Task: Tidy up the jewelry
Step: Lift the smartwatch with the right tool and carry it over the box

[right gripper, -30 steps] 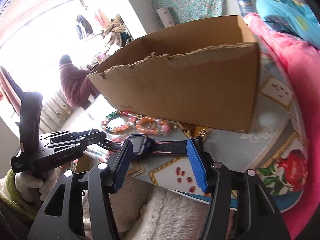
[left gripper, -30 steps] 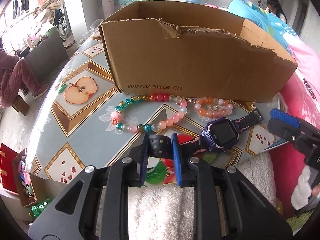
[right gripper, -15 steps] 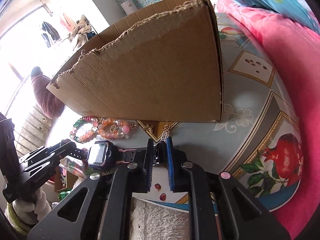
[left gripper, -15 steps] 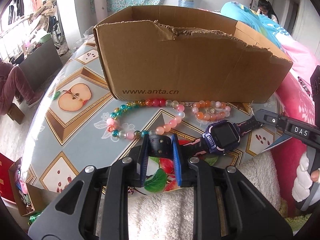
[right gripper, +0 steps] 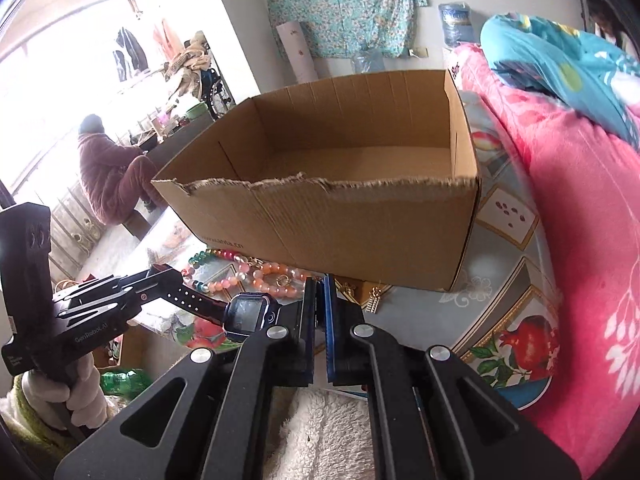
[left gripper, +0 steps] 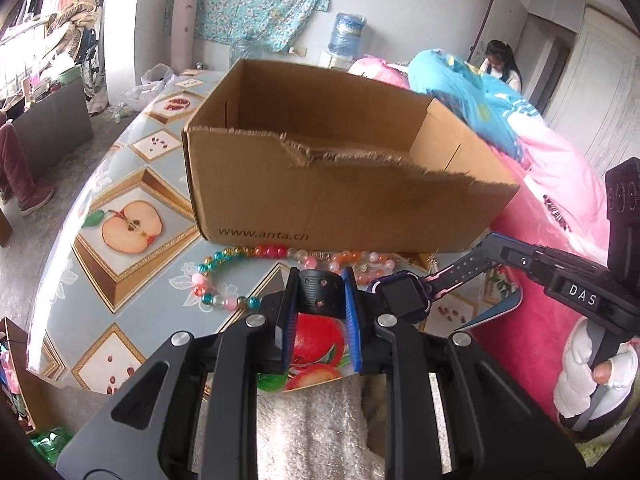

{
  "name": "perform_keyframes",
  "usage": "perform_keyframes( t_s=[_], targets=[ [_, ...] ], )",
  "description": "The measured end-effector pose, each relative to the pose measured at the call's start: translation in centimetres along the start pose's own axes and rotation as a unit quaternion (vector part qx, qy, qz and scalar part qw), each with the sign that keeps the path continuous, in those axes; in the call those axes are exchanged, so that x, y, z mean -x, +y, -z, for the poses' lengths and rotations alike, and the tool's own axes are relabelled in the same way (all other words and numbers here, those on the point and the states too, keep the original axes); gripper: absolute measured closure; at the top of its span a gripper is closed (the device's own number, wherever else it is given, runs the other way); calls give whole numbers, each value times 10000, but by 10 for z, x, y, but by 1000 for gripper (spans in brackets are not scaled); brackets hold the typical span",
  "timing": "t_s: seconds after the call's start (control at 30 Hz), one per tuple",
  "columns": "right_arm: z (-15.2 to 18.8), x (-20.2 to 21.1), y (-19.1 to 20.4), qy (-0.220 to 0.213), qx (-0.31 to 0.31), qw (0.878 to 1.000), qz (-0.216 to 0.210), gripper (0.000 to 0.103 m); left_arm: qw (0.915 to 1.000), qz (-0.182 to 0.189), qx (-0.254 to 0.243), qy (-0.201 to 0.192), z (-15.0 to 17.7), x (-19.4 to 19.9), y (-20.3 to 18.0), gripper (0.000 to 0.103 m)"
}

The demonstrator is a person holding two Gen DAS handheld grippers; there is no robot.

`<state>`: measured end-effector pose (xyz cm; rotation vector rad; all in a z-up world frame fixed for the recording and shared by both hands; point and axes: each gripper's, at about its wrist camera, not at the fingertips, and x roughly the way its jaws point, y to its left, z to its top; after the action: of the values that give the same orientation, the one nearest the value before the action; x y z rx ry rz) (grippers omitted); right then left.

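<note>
Both wrist views look steeply down, close over the table (left gripper: 132, 184), sharing the cardboard box (left gripper: 340, 200).

Setting: lived-in home bedroom.
Pink quilt (right gripper: 568, 216), hanging clothes (right gripper: 128, 54), water jug (left gripper: 346, 32), fruit-patterned tablecloth (left gripper: 128, 200).

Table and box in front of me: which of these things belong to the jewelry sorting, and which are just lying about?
Part of the job:
- watch, held by its straps between left gripper and right gripper
- bead bracelets
- cardboard box

Just lying about:
- water jug
- pink blanket
- fruit-print tablecloth
</note>
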<state>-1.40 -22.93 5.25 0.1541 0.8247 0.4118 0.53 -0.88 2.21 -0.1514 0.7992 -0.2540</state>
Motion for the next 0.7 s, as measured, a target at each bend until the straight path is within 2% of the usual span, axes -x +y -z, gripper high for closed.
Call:
perform_keyframes(
  t_s=[0.13,0.23,0.37,0.43,0.5,0.7],
  targets=[
    [-24,28,10,-297,123,9992,-229,99,9983,439,100,-361,-31,33,1,84],
    [-55,41,13,-533,237,9975,-389,99,9963,609,16,-611,-67,48,3,84],
    [-102,37,12,-676,421,9960,-395,99,9961,452,-197,-736,-117,41,2,84],
    [-127,22,9,-596,445,9967,-329,99,9971,416,-197,-602,-141,23,3,84],
    [-147,0,2,-388,384,9982,-263,99,9988,166,-183,-419,-162,0,4,84],
    [-186,-88,-21,506,227,9983,187,99,9974,-321,-286,572,-202,-94,10,84]
  ],
)
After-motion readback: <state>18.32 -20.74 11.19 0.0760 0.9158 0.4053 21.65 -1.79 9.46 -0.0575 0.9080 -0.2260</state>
